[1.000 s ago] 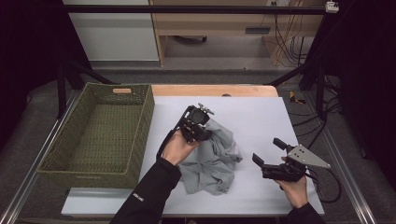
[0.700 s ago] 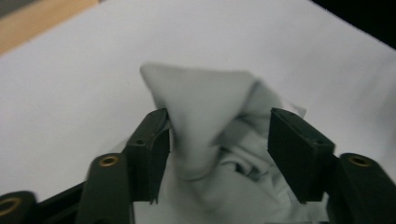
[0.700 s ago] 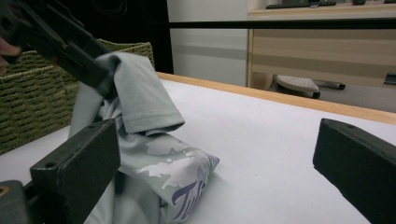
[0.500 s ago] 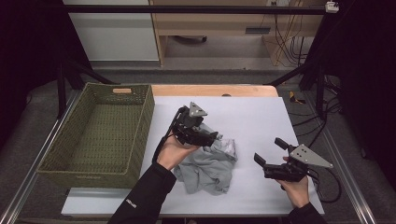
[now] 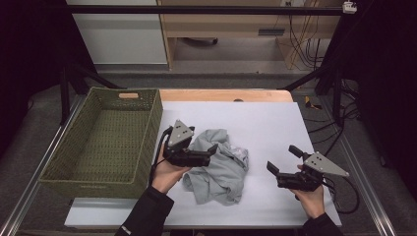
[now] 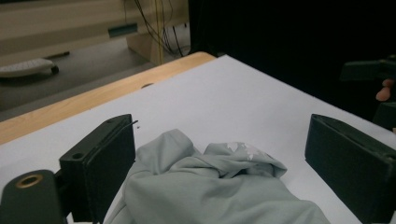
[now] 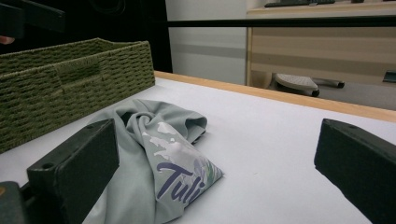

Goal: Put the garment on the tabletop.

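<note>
Crumpled grey T-shirt (image 5: 219,164) with purple lettering, heaped on the white table (image 5: 275,123), just right of the green woven basket (image 5: 59,169). Basket bare inside. Left gripper (image 5: 210,153) over the shirt's left edge, jaws spread wide on either side of the cloth, clamping nothing. Right gripper (image 5: 282,160) well apart to the right, jaws likewise wide, aimed at the shirt. Judging by the layout, likely folding or binning; neither visibly done, shirt unfolded and outside the basket.

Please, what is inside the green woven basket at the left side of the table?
The basket looks empty: in the high view its woven floor is bare, with nothing lying on it. The near wall hides a narrow strip of the floor just behind it, so that strip cannot be checked.
</note>
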A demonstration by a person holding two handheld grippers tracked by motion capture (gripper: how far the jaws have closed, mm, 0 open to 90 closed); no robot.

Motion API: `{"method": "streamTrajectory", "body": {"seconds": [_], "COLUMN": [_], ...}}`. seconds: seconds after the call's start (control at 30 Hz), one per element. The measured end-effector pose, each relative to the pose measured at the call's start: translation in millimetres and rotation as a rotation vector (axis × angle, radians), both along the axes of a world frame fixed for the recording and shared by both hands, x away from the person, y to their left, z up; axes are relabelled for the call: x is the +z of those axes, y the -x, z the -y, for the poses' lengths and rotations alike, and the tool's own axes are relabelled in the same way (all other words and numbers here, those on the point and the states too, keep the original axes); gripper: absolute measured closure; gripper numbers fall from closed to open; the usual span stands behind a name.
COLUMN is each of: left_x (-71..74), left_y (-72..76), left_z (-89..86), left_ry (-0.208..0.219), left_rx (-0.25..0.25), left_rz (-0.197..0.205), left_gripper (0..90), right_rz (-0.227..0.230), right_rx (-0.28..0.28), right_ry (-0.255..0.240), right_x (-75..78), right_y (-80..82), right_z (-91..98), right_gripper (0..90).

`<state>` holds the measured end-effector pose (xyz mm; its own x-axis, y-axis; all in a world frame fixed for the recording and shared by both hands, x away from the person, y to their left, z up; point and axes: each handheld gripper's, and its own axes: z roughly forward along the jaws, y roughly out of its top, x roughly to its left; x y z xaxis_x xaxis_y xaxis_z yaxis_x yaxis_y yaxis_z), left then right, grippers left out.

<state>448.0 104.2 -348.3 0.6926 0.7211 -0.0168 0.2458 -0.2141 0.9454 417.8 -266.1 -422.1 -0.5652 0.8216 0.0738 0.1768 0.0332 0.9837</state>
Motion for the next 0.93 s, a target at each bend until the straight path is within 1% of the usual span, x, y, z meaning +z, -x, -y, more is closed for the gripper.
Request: {"method": "streamTrajectory", "body": {"seconds": [0.03,0.07,0.1,0.13,0.17,0.2,0.23,0.27,0.33,0.4,0.47,0.5,0.53,0.57,0.6,0.63,0.77,0.83,0.93], "left_x": [-3.0,-3.0,-9.1,-12.3,-12.3,-19.1,-19.1,-25.6,-32.6,-38.8,-44.6,-47.5,-50.5,-50.5,-55.3,-57.0,-59.7,-60.2,-62.0], "left_y": [2.8,2.8,8.4,11.0,11.0,14.7,14.7,17.2,18.1,18.6,20.7,22.0,23.2,23.2,24.6,25.3,27.3,27.5,28.1], "left_z": [-3.0,-3.0,-7.8,-10.0,-10.0,-15.1,-15.1,-20.0,-25.2,-30.1,-34.3,-35.8,-37.4,-37.4,-39.6,-40.3,-42.1,-42.3,-43.1], "left_ry": [0.013,0.013,0.023,0.037,0.037,0.065,0.065,0.083,0.107,0.111,0.115,0.112,0.114,0.114,0.111,0.11,0.116,0.116,0.103], "left_rx": [-0.007,-0.007,-0.008,-0.01,-0.01,-0.013,-0.013,-0.01,-0.002,0.013,0.013,0.013,0.009,0.009,0.0,0.0,-0.001,0.002,0.008], "left_rz": [0.008,0.008,0.035,0.045,0.045,0.052,0.052,0.055,0.047,0.037,0.037,0.04,0.042,0.042,0.039,0.041,0.043,0.044,0.05], "left_gripper": [7.5,7.2,6.3,5.8,5.8,5.7,5.5,5.1,4.9,4.3,4.2,3.9,3.8,3.7,3.6,3.5,3.1,2.9,2.6], "right_rz": [-0.002,-0.002,0.001,0.009,0.009,0.003,0.003,0.002,-0.001,0.004,0.007,0.003,0.008,0.008,0.001,-0.003,0.001,-0.012,-0.007], "right_rx": [0.004,0.004,0.004,0.005,0.005,0.009,0.009,0.008,0.005,0.006,0.009,0.009,0.011,0.011,0.01,0.012,0.012,0.005,0.012], "right_ry": [-0.001,-0.001,0.0,0.0,0.0,0.0,0.0,0.002,0.002,0.003,0.002,-0.001,0.004,0.004,0.002,0.002,-0.001,-0.002,0.003], "right_x": [0.0,0.0,-0.2,-0.6,-0.6,-0.8,-0.8,-1.3,-1.5,-1.8,-2.5,-2.8,-3.6,-3.6,-4.4,-4.7,-5.3,-5.6,-6.3], "right_y": [0.1,0.1,-0.1,-0.4,-0.4,0.2,0.2,0.1,0.3,0.2,0.5,0.7,0.4,0.4,0.4,0.5,0.8,0.8,0.4], "right_z": [0.0,0.0,0.1,0.4,0.4,0.8,0.8,0.7,0.4,0.3,0.4,0.5,1.5,1.5,2.1,2.3,2.4,2.0,2.5], "right_gripper": [0.5,0.5,0.5,0.5,0.5,0.5,0.5,0.5,0.5,0.5,0.5,0.5,0.5,0.5,0.5,0.5,0.5,0.5,0.5]}}
